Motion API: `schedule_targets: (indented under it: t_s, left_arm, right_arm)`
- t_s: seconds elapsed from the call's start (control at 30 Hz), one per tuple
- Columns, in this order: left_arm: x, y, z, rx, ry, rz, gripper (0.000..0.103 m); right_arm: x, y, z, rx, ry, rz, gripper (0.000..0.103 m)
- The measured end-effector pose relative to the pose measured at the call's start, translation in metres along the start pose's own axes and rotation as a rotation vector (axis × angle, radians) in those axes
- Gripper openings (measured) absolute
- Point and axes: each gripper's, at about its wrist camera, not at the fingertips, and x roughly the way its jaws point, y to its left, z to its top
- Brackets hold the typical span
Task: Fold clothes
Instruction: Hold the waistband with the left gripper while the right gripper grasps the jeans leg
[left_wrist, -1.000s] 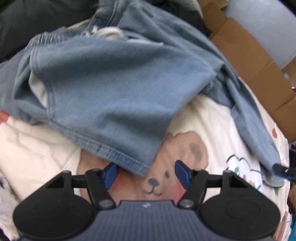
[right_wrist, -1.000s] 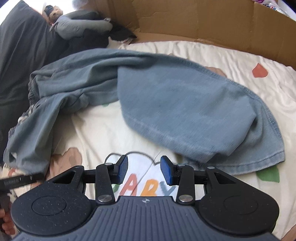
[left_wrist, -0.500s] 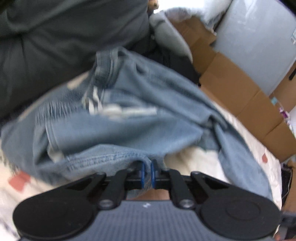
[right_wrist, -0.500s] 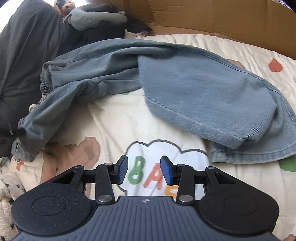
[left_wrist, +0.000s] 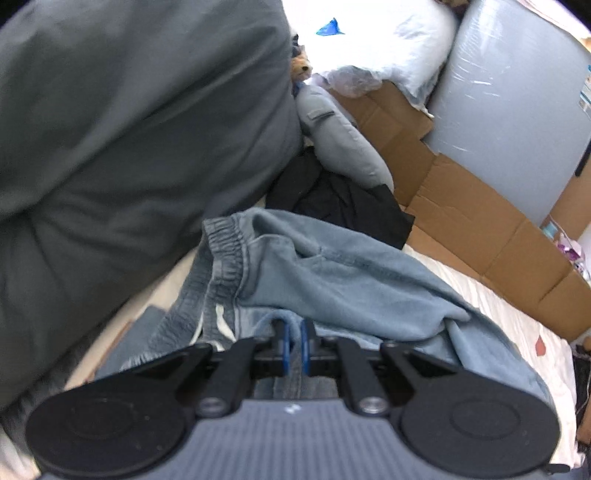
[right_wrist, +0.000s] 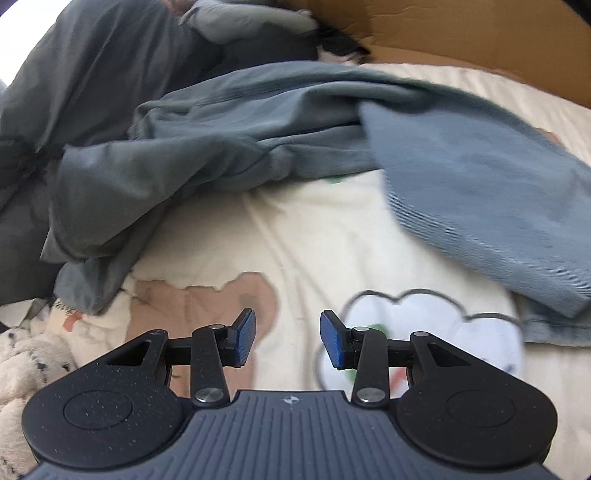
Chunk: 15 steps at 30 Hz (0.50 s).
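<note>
Light-blue denim pants (left_wrist: 332, 280) with an elastic waistband lie rumpled on a cream printed blanket (left_wrist: 517, 332). My left gripper (left_wrist: 293, 341) is shut on a fold of the denim and holds it lifted off the bed, the waistband hanging to its left. In the right wrist view the same pants (right_wrist: 461, 192) sprawl across the blanket (right_wrist: 303, 243), one leg reaching right, the bunched top at the left. My right gripper (right_wrist: 288, 338) stands open over a bear print, a short way in front of the pants, with nothing between its fingers.
A large dark grey duvet (left_wrist: 129, 147) rises at the left. Black clothing (left_wrist: 343, 199) and a grey garment (left_wrist: 340, 133) lie behind the pants. Flattened cardboard (left_wrist: 480, 221) lines the far side of the bed. A fluffy white fabric (right_wrist: 22, 369) sits at the near left.
My left gripper closed on the edge of the pants and lifted it up. My right gripper slid left over the blanket, from the letter print toward the bear print, still open.
</note>
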Motion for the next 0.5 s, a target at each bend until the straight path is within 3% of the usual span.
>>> schedule_targets:
  t_s: [0.2,0.5]
  left_arm:
    - [0.02,0.009,0.016,0.053,0.016,-0.021,0.007]
    - [0.058,0.02,0.041,0.211,0.084,-0.045,0.007]
  right_arm:
    - [0.026,0.027,0.0,-0.005,0.029,0.082,0.046]
    - [0.088,0.083,0.018,-0.033,0.082,0.244,0.046]
